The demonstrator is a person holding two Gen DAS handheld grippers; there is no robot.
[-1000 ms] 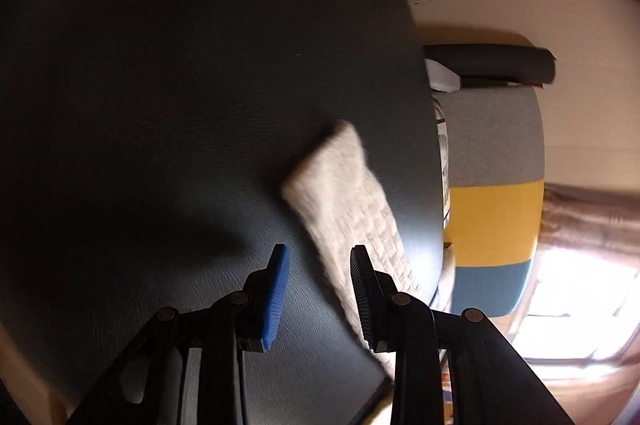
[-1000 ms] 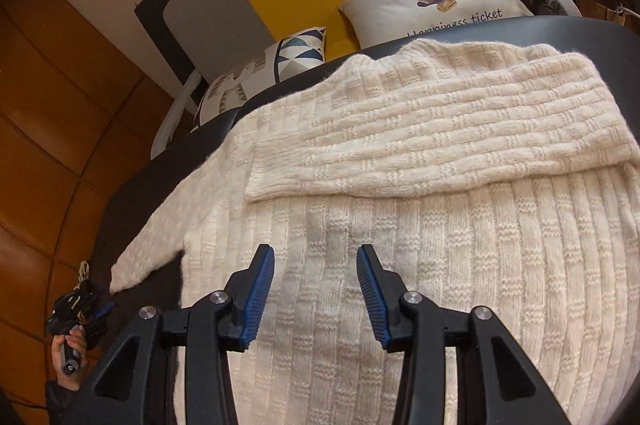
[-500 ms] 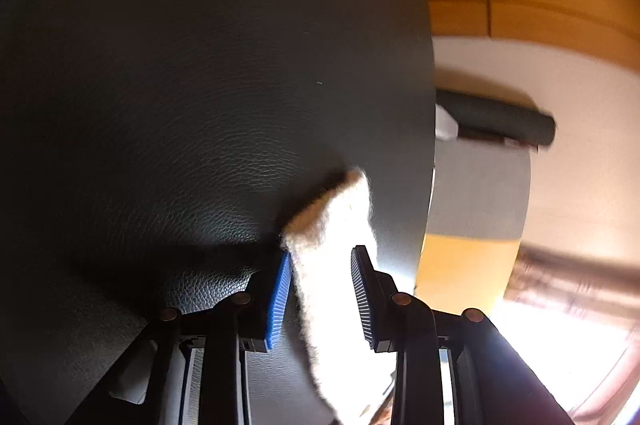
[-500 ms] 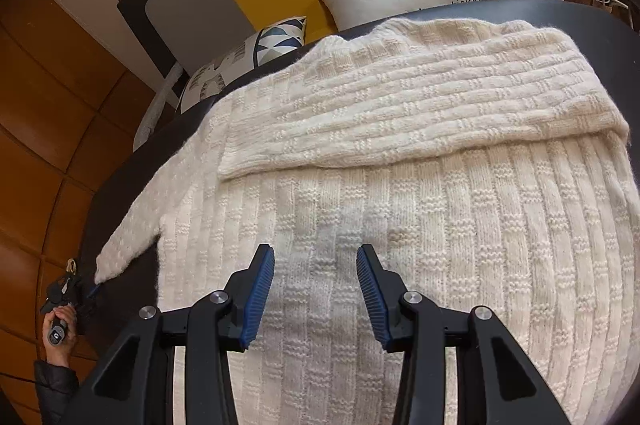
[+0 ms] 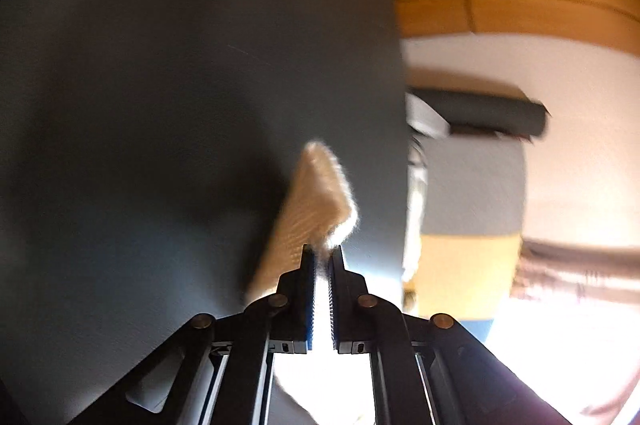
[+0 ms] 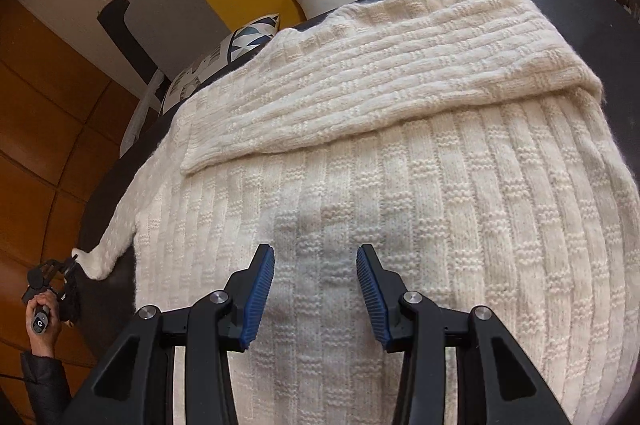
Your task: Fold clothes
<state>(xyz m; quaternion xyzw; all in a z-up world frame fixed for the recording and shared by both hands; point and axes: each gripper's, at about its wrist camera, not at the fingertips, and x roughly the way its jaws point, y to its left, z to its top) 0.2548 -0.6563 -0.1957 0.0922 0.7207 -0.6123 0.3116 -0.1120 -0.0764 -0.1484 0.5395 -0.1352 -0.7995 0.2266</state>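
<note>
The left claw (image 5: 322, 254) has just closed on one sweater's (image 6: 400, 185) sleeve cuff (image 5: 320, 185); right claw (image 6: 316, 267) hovers open.

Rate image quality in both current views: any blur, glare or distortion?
Left wrist view: motion-blurred, window blown out white, table dim, left gripper pinching the sleeve. Right wrist view: sharp, evenly lit sweater, strong fisheye curving, right gripper casting a soft shadow.

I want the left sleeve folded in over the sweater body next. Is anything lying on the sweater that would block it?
Nothing visible does. The left gripper is shut on the sleeve cuff, and the sweater body is bare except for the other sleeve, already folded across its top.
</note>
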